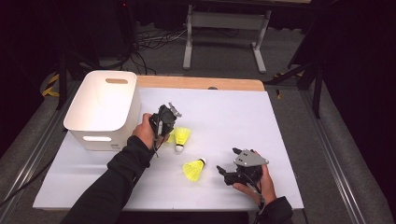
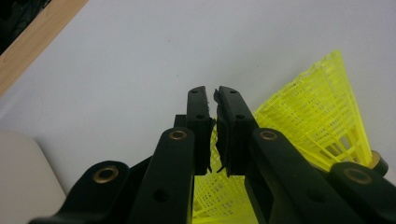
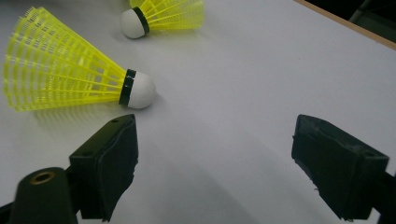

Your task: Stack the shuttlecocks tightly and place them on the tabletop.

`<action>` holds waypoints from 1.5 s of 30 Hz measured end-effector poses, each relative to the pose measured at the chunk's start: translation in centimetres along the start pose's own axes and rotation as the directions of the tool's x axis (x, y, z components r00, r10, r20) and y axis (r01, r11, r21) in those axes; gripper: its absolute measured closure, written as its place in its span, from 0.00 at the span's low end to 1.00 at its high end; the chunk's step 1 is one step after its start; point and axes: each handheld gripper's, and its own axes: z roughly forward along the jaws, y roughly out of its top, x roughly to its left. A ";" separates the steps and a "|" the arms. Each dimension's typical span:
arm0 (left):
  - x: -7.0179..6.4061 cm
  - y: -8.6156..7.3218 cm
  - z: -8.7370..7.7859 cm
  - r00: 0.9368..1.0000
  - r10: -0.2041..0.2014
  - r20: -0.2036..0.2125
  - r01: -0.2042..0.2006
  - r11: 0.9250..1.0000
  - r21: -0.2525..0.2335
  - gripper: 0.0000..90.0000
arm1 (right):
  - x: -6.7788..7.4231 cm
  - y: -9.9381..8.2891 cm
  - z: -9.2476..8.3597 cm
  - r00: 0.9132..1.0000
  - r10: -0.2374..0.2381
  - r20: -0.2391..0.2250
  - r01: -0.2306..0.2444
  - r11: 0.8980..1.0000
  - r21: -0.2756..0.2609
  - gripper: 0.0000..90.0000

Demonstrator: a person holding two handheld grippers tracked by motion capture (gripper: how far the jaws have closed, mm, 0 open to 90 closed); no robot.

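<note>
Two yellow shuttlecocks with white corks lie on the white table. One shuttlecock [image 1: 182,136] [image 3: 168,11] is at my left gripper [image 1: 169,127] [image 2: 214,100]. The jaws are almost together, with only a slit between them, and yellow skirt mesh [image 2: 317,112] shows in that slit and beside the right jaw. The other shuttlecock [image 1: 194,169] [image 3: 70,70] lies just left of my right gripper [image 1: 227,164] [image 3: 215,154]. That gripper stands wide open near the front edge with nothing between its jaws.
A white plastic box [image 1: 100,128] with handle slots stands at the table's left, close behind my left hand. Bare wood [image 1: 201,83] shows along the table's far edge. Beyond it are a metal stand and cables on the floor.
</note>
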 end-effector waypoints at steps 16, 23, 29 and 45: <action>0.0 0.2 -0.6 1.000 -0.004 0.011 0.004 1.000 -0.025 0.81 | 0.1 0.0 0.0 1.000 0.000 -0.001 0.000 1.000 0.004 0.17; 0.0 0.4 -1.2 1.000 -0.003 0.006 0.003 0.999 -0.045 0.79 | 0.0 0.0 0.0 1.000 0.001 0.001 -0.001 1.000 0.004 0.17; -0.1 0.5 -2.2 1.000 0.011 0.015 -0.010 0.997 -0.077 0.77 | 0.0 0.0 0.0 1.000 0.000 0.000 0.000 1.000 -0.001 0.17; -0.1 -0.8 -5.5 0.997 0.057 0.057 -0.046 0.981 -0.187 0.73 | -0.1 0.1 -0.3 1.000 0.002 0.015 -0.002 1.000 -0.009 0.17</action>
